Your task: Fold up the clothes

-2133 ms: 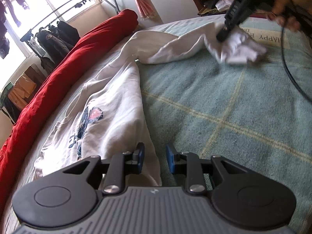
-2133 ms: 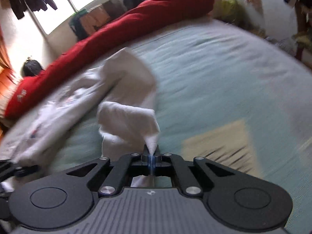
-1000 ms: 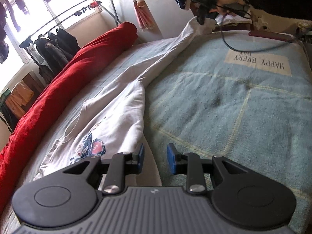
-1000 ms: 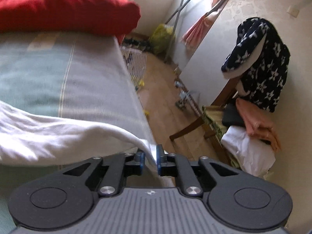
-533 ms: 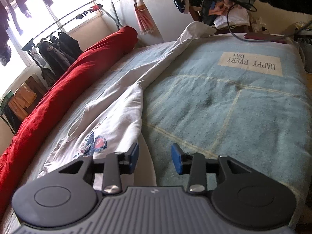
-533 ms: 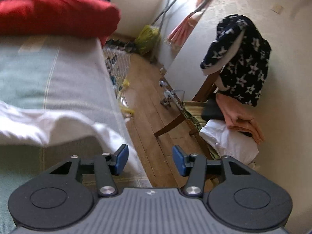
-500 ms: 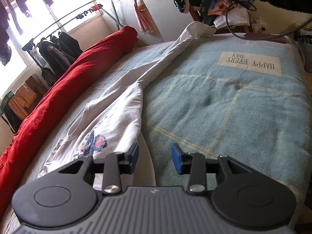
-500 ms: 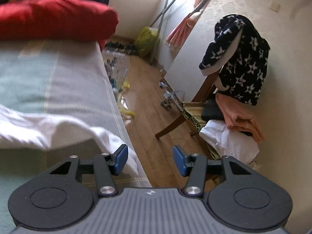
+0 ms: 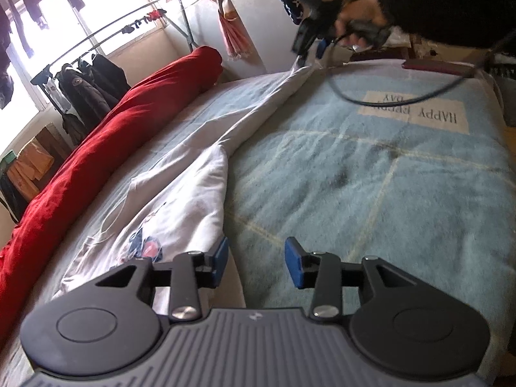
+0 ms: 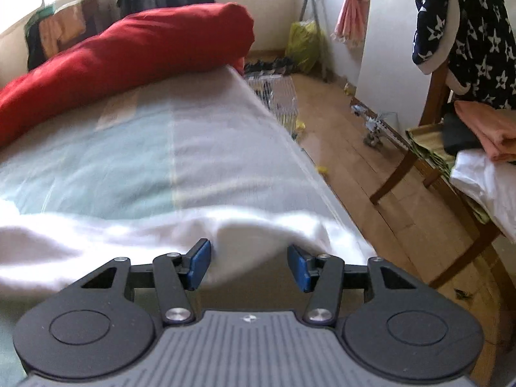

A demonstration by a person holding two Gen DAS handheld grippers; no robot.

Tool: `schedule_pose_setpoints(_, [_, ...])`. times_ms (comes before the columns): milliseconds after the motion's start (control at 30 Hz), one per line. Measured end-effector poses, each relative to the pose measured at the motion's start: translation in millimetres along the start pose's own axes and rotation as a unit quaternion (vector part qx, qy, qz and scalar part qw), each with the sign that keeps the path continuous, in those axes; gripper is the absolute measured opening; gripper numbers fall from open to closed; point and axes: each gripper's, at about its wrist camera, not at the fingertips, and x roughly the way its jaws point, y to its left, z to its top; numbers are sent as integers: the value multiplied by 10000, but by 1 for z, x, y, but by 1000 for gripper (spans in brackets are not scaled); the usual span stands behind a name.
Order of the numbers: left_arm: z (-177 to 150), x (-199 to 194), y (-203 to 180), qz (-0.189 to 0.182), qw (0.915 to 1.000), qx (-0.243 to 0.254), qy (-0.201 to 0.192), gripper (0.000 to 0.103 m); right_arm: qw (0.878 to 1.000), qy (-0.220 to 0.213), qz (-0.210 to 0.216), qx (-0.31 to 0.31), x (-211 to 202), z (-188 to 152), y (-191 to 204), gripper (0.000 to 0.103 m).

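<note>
A white garment (image 9: 193,193) with a red and blue print lies stretched in a long strip across the blue bed blanket (image 9: 371,177). My left gripper (image 9: 258,262) is open low over the near end, its left finger above the cloth's edge, nothing pinched. At the far end a hand holds my right gripper (image 9: 309,54) over the garment's tip. In the right wrist view the right gripper (image 10: 250,264) stands open, with the white cloth (image 10: 129,235) lying loose under and between its fingers at the bed's edge.
A rolled red duvet (image 9: 113,129) runs along the bed's far side. A black cable (image 9: 403,96) trails over the blanket. Beside the bed stand a wooden chair (image 10: 403,167) piled with clothes, a wire cage (image 10: 277,96) on the floor and a clothes rack (image 9: 96,74).
The right gripper has opened and let go of the garment's end, then swung back over it at the bed's edge. The left gripper's jaws have widened; the hand stayed put.
</note>
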Motion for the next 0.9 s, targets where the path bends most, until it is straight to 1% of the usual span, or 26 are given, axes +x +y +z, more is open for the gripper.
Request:
schedule_pose_setpoints(133, [5,13,-1,-51,10000,39,-4,41,9997,-145,93,180,35,17,2,58])
schedule_pose_setpoints(200, [7,17,-1,-97,9999,25,-18,41,9991,-110,325,265,49,21,0,58])
schedule_pose_setpoints(267, [9,21,-2,-141,9999,13,-36,41,9977,-229,525,352,52,21,-3,60])
schedule_pose_setpoints(300, [9,22,-3,-151,9999,14,-59,41,9961,-311,699,435,48,21,-6,60])
schedule_pose_setpoints(367, [10,22,-5,-150,9998,16,-114,41,9932,-496,870,598,31,18,-14,65])
schedule_pose_setpoints(433, [11,20,-6,-173,9997,0,-175,42,9888,-653,1079,797,9,12,-26,66])
schedule_pose_setpoints(467, [12,19,-7,-182,9996,-6,-201,43,9866,-677,1171,913,0,8,-32,66])
schedule_pose_setpoints(533, [12,18,-9,-199,9995,0,-235,45,9823,-586,1237,1281,-13,-1,-49,66])
schedule_pose_setpoints(600, [13,19,-11,-254,9994,1,-227,45,9739,-424,1402,1733,-12,-10,-67,66])
schedule_pose_setpoints(700, [14,21,-15,-300,9994,17,-195,45,9567,-251,1595,2422,0,-24,-91,64])
schedule_pose_setpoints(800, [14,23,-18,-298,9994,56,-148,45,9401,-126,1565,3027,28,-33,-104,53])
schedule_pose_setpoints(867, [14,27,-17,-289,9995,53,-89,45,9306,-222,1544,3312,42,-38,-108,41])
schedule_pose_setpoints(900, [13,29,-17,-278,9996,47,-46,45,9257,-290,1538,3443,48,-41,-110,38])
